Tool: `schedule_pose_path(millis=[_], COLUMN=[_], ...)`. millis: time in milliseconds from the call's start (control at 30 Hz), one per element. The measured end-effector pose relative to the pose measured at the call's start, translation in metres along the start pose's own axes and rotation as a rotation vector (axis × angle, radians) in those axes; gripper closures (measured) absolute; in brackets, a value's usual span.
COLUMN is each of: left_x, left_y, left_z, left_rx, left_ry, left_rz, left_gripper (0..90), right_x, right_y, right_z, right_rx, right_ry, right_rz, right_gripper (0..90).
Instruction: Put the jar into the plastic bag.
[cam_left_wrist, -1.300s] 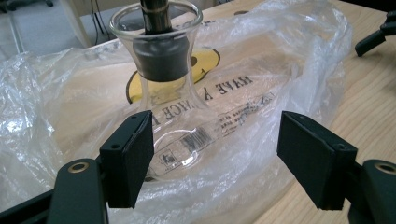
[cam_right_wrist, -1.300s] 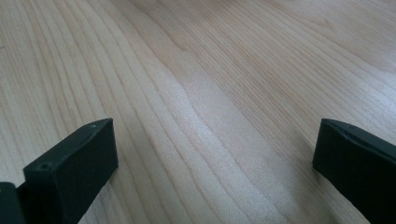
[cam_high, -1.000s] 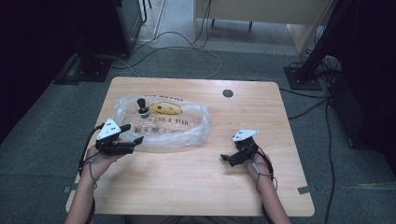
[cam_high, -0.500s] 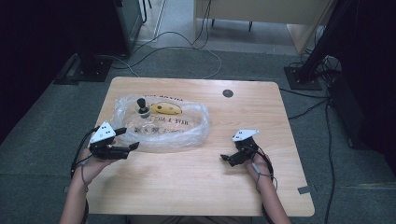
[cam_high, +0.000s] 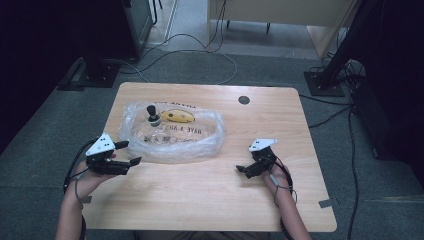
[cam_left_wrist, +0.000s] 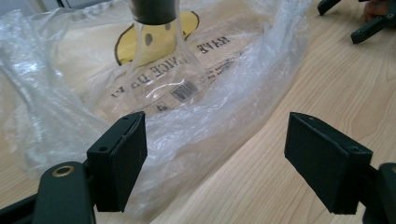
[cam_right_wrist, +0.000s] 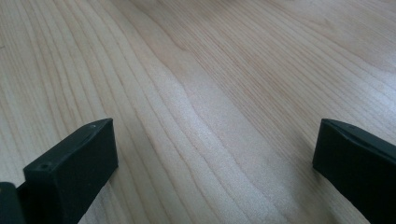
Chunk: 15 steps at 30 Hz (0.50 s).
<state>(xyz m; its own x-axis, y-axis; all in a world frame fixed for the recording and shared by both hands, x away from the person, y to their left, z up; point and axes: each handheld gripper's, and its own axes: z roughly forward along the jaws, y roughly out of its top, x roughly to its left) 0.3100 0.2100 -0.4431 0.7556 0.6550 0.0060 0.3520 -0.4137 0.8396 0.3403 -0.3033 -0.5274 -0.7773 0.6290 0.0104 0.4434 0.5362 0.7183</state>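
Left gripper (cam_high: 131, 153) first: we hold it at the near-left of the table (cam_high: 210, 200) with its jaws spread wide and nothing between them, just off the near-left rim of the clear plastic bag (cam_high: 172, 134). In the left gripper view that crinkled rim lies right ahead of the jaws. Our right gripper (cam_high: 242, 172) hangs low over bare wood well to the right of the bag, jaws parted and empty too.

The bag lies flat on the left half of the table; a clear bottle with a dark cap (cam_high: 152, 116) and a yellow piece (cam_high: 177, 116) sit at its far side, though we cannot tell whether they are in it or on it.

The biggest risk, as we judge it: the film is thin and slack, so a pinch may slip off or drag the whole bag. Next, a tug could topple the upright bottle. Least, the yellow piece might slide.

Against a second ago, our left gripper has drawn back from the bag's edge toward the table's left side, its jaws have just been opening with nothing between them, and the right has not stirred.
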Motion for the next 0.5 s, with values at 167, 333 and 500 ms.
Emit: schedule_pose_path(millis=[167,333,500], left_x=[0.006,0.013,0.020], left_y=[-0.006,-0.014,-0.025], left_z=[-0.005,-0.008,-0.006], left_rx=[-0.004,0.008,0.022], left_ry=[0.017,0.017,0.019], left_rz=[-0.007,-0.025,-0.031], left_gripper=[21.5,21.5,21.5], right_x=[0.000,0.000,0.000], right_y=[0.000,0.000,0.000], right_z=[0.000,0.000,0.000], right_rx=[0.000,0.000,0.000], right_ry=[0.000,0.000,0.000], right_rz=[0.000,0.000,0.000], right_gripper=[0.0,0.0,0.0])
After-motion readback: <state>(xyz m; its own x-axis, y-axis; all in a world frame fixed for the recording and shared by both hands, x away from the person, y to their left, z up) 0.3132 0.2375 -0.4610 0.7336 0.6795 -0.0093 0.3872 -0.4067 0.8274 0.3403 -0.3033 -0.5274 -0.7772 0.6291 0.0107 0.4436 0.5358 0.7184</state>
